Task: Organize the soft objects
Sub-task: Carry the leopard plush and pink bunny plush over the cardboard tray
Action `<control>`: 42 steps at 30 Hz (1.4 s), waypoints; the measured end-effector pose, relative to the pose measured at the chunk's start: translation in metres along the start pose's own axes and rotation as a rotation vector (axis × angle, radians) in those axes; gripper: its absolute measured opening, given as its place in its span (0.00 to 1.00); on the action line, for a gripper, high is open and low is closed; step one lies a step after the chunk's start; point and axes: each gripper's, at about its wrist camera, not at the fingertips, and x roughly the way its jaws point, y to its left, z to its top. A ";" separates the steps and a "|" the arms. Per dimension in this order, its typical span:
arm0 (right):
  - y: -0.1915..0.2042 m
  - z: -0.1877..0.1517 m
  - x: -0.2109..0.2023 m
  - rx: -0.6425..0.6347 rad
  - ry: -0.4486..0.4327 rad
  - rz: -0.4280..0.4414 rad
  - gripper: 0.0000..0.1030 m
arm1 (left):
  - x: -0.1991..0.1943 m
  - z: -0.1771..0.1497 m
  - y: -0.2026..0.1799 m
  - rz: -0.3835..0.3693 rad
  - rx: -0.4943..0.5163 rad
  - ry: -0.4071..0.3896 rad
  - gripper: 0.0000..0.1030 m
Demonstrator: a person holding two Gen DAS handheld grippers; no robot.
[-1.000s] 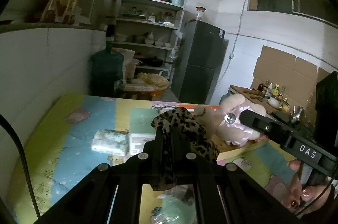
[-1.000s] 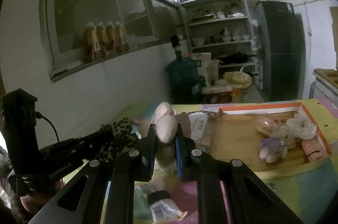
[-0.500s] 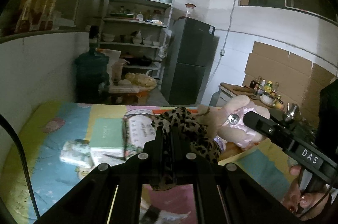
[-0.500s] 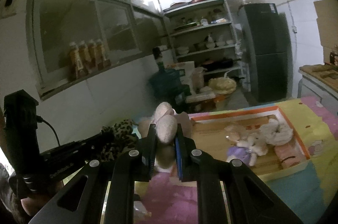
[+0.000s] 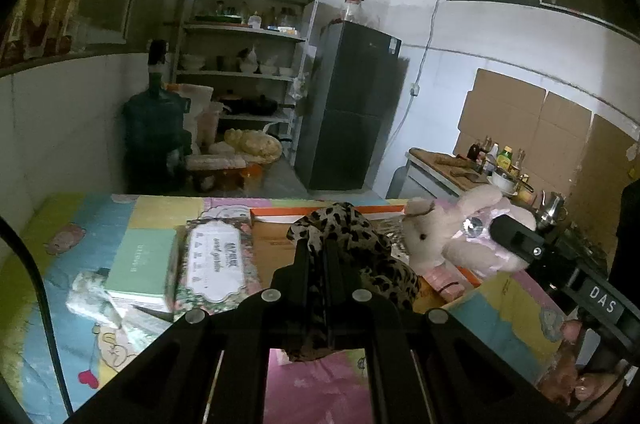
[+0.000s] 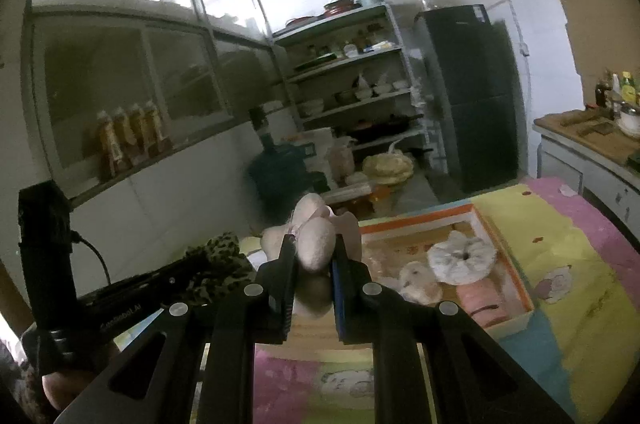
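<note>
- The left gripper (image 5: 326, 256) is clenching a leopard-print fabric piece (image 5: 352, 244), its jaws pressed fully together on the cloth, which is bunching up above and around the fingertips.
- The right gripper (image 6: 314, 256) is grasping a pale pink plush rabbit (image 6: 316, 244), its jaws squeezing a rounded part of the toy; from the left wrist view the rabbit's (image 5: 452, 232) head and body are hanging in the air just right of the leopard fabric.
- A hand (image 5: 576, 380) is gripping the handle of the right gripper at the lower right edge of the left view.
- Below both tools a colourful cartoon-print mat (image 5: 100, 224) is covering the work surface.
- On the mat, left of the leopard fabric, a mint-green box (image 5: 138, 266) and a floral-bordered package (image 5: 216, 264) are lying side by side, touching.
- Just beyond the grippers an orange-rimmed cardboard box (image 6: 516, 272) is sitting on the mat, holding a fluffy white scrunchie (image 6: 460, 258), a small cream plush (image 6: 416, 280) and a pink item (image 6: 482, 300).
- Farther back, a blue water jug (image 5: 154, 139), a metal shelf rack (image 5: 244, 71) and a dark refrigerator (image 5: 352, 103) are standing against the wall.
</note>
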 end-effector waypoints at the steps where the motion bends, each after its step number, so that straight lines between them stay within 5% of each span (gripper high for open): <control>1: -0.006 0.001 -0.001 0.005 -0.003 -0.004 0.15 | 0.003 0.001 -0.003 0.001 0.001 0.002 0.06; 19: -0.069 0.008 -0.001 0.056 -0.001 -0.018 0.15 | 0.052 0.005 -0.044 0.053 0.037 0.042 0.06; 42: -0.108 0.002 0.036 0.100 0.065 0.024 0.15 | 0.113 0.004 -0.047 0.123 0.010 0.117 0.06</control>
